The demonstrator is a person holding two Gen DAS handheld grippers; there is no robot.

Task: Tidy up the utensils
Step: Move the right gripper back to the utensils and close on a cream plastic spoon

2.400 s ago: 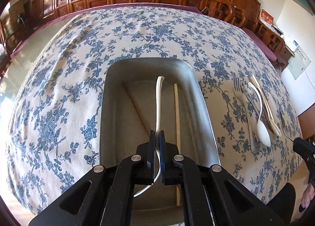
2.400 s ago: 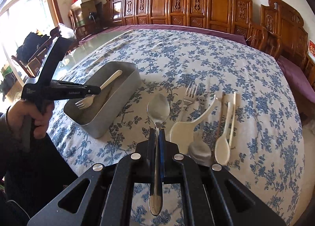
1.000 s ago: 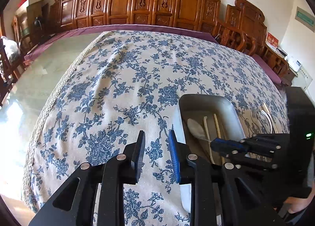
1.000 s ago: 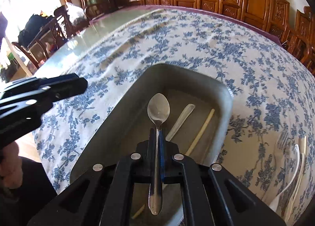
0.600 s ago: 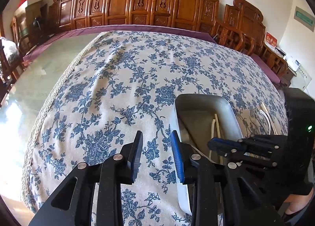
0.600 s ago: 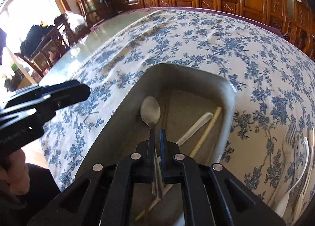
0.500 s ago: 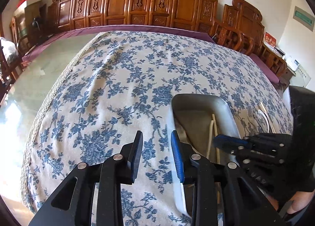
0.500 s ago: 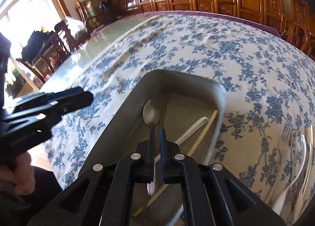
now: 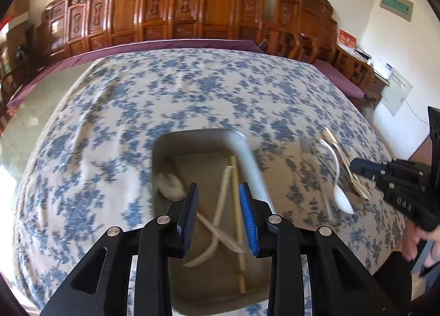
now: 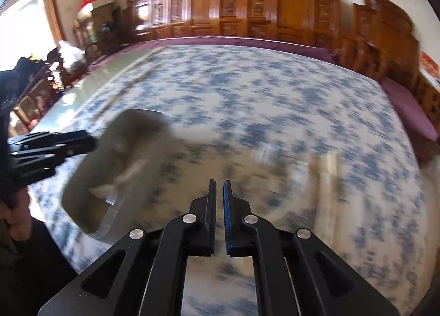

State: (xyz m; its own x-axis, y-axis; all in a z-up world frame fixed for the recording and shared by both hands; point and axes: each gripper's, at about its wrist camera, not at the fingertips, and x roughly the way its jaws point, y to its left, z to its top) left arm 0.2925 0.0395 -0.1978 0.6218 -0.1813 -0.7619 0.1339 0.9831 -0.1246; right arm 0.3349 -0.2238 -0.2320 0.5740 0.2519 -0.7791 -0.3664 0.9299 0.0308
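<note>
Over the grey metal tray (image 9: 249, 150), my left wrist camera looks down along the left gripper (image 9: 218, 212), whose fingers stand spread with nothing between them; its jaws have just been opening a little further. Below them, inside the tray, I see a metal spoon (image 9: 170, 186) with its bowl by the left wall, a white plastic utensil (image 9: 220, 206) lying crossed over its handle, and a wooden chopstick (image 9: 237, 214) running lengthways beside them. On the blue flowered tablecloth (image 9: 110, 123) to the right of the tray lie more utensils: a white spoon (image 9: 339, 192), a fork (image 9: 305, 142) that is blurred, and pale sticks (image 9: 341, 153) beside the spoon. At the far right edge I see the right gripper (image 9: 354, 166) over those utensils, with a hand (image 9: 416, 241) around its grip. Carved wooden chairs (image 9: 178, 13) line the far side of the table.

Through my right wrist camera everything is smeared by motion. The right gripper (image 10: 219, 192) has its fingers pressed almost together, only a thin slit showing, and nothing is pinched in them. It hangs above the tablecloth (image 10: 247, 95), between the tray (image 10: 110, 150) on the left and the blurred loose utensils (image 10: 324, 167) on the right. A pale utensil shape (image 10: 123, 175) shows inside the tray, but I cannot tell which one. The left gripper (image 10: 90, 141) reaches in from the left edge near the tray's far corner, held by a hand (image 10: 19, 222).
</note>
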